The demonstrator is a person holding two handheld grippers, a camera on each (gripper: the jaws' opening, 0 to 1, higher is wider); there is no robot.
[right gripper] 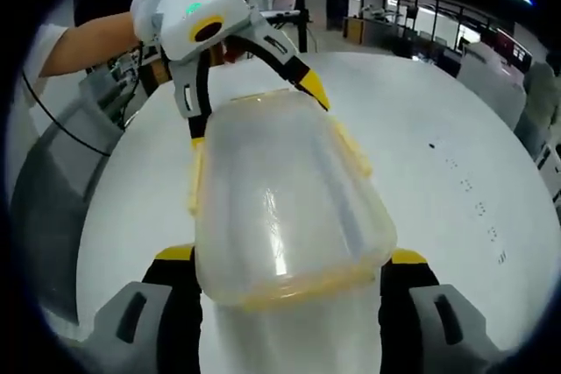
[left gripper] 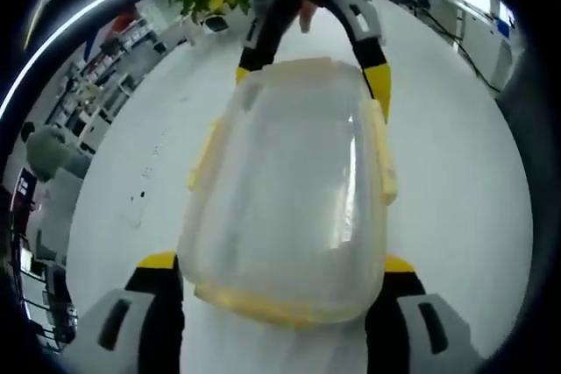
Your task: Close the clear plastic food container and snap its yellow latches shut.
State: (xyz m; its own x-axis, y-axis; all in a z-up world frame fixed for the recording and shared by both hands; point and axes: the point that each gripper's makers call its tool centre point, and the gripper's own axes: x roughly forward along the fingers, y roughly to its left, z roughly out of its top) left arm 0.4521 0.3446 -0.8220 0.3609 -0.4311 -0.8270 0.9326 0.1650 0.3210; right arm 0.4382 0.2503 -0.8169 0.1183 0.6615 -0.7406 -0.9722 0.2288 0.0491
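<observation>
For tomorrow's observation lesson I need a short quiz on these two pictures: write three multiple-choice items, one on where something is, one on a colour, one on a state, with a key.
1. Where does the clear plastic food container stand?
A. on a white table
B. on a shelf
C. on the floor

2. What colour are the container's side latches?
A. blue
B. yellow
C. red

3. How does the lid sit?
A. leaning beside the container
B. on top of the container
C. upside down on the table

Key:
1 A, the white table spreads all around the container.
2 B, pale yellow latches run along its edges.
3 B, the lid covers the container, with the left gripper at one end and the right gripper at the other.
</observation>
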